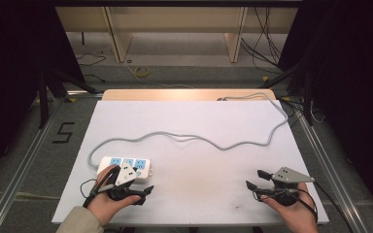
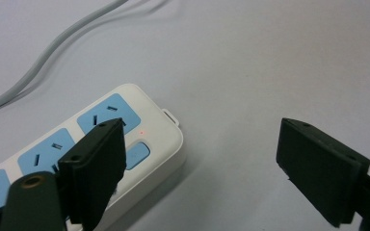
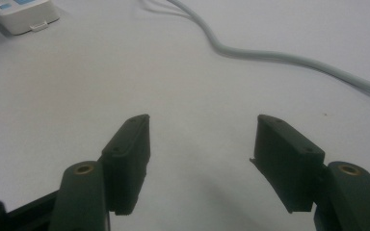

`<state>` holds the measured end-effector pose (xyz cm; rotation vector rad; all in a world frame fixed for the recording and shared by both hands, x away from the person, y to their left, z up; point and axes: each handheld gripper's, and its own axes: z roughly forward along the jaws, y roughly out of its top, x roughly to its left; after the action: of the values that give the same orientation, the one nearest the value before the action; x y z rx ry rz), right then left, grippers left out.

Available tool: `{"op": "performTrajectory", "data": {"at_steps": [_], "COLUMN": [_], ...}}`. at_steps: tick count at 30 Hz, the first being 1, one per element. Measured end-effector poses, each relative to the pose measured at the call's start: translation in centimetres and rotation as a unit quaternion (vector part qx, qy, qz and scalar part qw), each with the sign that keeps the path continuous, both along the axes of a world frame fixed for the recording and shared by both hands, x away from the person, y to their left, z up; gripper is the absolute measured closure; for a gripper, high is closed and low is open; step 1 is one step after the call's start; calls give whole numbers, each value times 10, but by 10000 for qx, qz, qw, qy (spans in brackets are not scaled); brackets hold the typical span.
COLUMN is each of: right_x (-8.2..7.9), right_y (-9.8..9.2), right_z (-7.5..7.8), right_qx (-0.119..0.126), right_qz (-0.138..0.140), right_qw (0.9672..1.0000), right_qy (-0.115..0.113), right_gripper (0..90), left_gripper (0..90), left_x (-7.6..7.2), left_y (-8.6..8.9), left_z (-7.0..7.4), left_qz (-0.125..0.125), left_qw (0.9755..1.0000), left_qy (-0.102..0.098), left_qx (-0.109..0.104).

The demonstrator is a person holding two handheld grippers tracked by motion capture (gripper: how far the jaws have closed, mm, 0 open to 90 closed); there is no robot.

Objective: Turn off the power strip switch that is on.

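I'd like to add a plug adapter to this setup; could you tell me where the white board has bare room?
The white board is bare between the left gripper and right gripper, up to the grey cable. Beyond the cable, the far strip is free too. The near-left corner is crowded by the power strip.

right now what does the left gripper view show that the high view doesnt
Left gripper view alone: a tiny red light and a blue switch at the end of the power strip.
High view alone: both hands, the right gripper, and the cord's full run across the table.
Both: the strip's blue sockets and the left gripper, open beside it.
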<state>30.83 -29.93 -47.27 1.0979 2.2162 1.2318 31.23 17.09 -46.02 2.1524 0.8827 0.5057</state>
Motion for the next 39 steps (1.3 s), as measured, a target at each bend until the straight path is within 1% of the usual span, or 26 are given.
{"op": "performTrajectory", "data": {"at_steps": [10,13,14,16,19,20,23,25,26,27,31,32,33,39], "right_x": [1,0,0,0,0,0,0,0,0,0,1,1,1,1], "right_y": [1,0,0,0,0,0,0,0,0,0,0,0,0,0], "right_z": [0,0,0,0,0,0,0,0,0,0,0,0,0,0], "right_qx": [0,-3,-4,0,-3,-4,-8,-11,-11,-13,-16,-16,-19,-23], "right_qz": [17,6,4,-1,-6,-15,-26,-26,-24,-24,-22,-22,-21,-32], "right_qw": [10000,10000,10000,10000,10000,10000,10000,10000,10000,10000,10000,10000,10000,10000], "right_qy": [-7,10,10,6,9,11,9,10,12,12,13,13,13,9], "right_gripper": [386,386,386,386,386,386,386,386,386,386,387,387,387,387], "left_gripper": [215,236,246,264,287,318,353,380,400,420,499,499,560,726], "left_x": [0,1,1,1,2,2,4,5,5,7,9,10,10,13], "left_y": [1,1,1,1,1,1,0,0,0,0,-1,0,-1,0], "left_z": [4,5,6,8,11,12,15,19,19,21,22,22,22,24], "left_qz": [30,69,105,132,139,157,177,266,266,331,373,376,386,406], "left_qw": [10000,9999,9999,9998,9998,9998,9998,9996,9996,9994,9992,9992,9992,9991], "left_qy": [-62,-75,-85,-113,-119,-103,-100,-114,-114,-128,-111,-104,-91,-63], "left_qx": [-11,7,-18,21,7,-5,27,26,26,13,49,70,53,70]}}
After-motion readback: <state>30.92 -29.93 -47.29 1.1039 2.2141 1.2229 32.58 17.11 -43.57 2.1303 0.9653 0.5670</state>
